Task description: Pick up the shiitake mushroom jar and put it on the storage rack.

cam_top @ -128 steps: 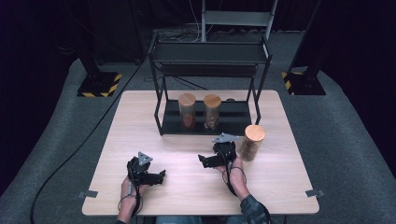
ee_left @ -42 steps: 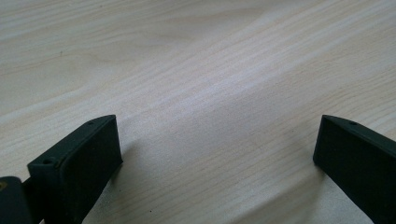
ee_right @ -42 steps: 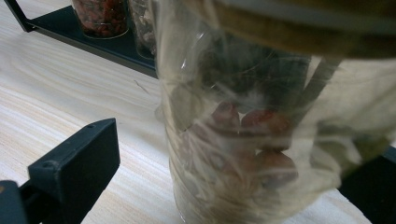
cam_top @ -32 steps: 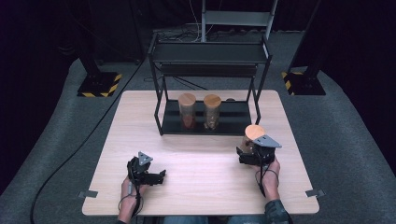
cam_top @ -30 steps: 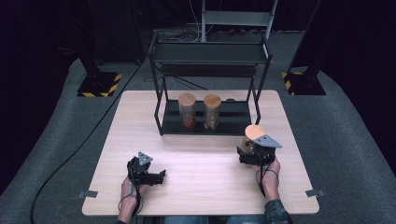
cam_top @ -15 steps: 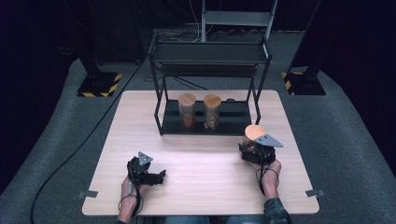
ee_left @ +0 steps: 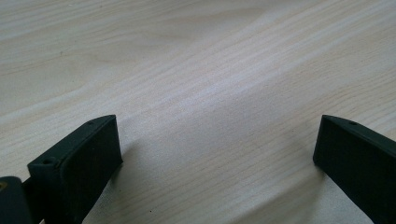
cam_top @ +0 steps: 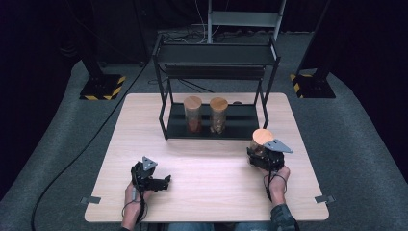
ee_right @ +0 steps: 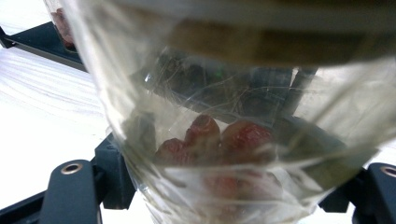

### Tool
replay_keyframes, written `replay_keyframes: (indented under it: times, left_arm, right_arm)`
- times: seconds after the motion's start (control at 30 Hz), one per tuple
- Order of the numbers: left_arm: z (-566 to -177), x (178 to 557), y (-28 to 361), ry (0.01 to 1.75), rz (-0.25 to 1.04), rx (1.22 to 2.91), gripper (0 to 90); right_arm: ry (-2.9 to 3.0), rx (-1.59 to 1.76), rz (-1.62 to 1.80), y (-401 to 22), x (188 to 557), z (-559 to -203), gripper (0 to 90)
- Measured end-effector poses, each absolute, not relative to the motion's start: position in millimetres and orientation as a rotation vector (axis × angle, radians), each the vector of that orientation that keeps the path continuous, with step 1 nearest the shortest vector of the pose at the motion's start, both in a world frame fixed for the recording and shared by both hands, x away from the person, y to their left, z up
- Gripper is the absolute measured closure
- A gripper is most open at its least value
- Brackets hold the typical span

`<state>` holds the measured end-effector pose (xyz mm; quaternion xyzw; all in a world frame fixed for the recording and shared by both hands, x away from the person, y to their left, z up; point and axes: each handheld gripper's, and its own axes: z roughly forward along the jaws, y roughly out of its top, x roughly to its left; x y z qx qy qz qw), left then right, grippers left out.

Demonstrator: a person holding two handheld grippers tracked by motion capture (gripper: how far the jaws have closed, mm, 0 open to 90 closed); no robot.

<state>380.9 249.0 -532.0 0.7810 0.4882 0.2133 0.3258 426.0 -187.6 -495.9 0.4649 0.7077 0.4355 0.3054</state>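
1. High view: at right of centre, the right gripper (cam_top: 263,156) has just closed its jaws on the clear glass jar with a round wooden lid (cam_top: 262,139), which stands on the pale wooden table (cam_top: 211,168) just in front of the black metal shelf rack (cam_top: 216,91). Smooth glass could slip or tip if lifted carelessly, and it might knock the rack's post. The grey plate hides the contact.
2. Left gripper view: the left gripper (ee_left: 217,149) rests idle, jaws wide apart over bare wood; both are cut off at the bottom corners.
3. Right gripper view: reddish pieces (ee_right: 210,140) show inside, blurred beyond identifying; the jar's base is cropped.
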Motion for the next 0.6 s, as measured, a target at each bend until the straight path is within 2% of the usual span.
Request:
replay_keyframes:
  times: [0.6]
  left_arm:
    - [-532.0, 380.9, 248.9, 1.280, 0.559, 2.047, 0.3]
  right_arm:
    - [1.876, 1.231, 1.167, -187.1, 418.6, -483.5, 24.3]
